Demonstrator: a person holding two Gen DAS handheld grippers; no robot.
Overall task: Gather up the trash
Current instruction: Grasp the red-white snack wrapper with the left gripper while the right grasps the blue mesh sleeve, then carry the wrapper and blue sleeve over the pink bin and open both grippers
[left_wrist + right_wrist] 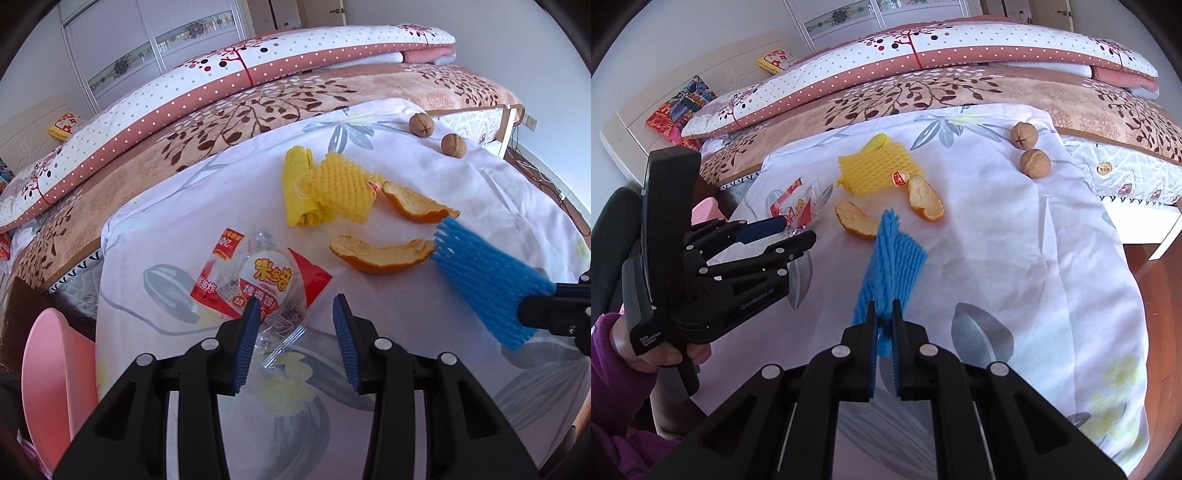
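Note:
My right gripper point(884, 308) is shut on a blue foam fruit net point(892, 258) and holds it over the white floral sheet point(1015, 240); the net also shows in the left wrist view point(487, 277). My left gripper point(295, 306) is open, its fingers straddling the near edge of a red and clear snack wrapper point(266, 280), which also shows in the right wrist view point(798, 206). Two orange peels point(380, 253) point(417, 206), a yellow foam net point(343, 188) and a yellow bag point(297, 188) lie beyond.
Two walnuts point(421, 124) point(453, 145) sit at the sheet's far right. A pink bin point(51, 387) stands at the bed's left edge. A folded dotted quilt point(258, 62) lies behind. The bed's right edge drops to a wooden floor point(1160, 295).

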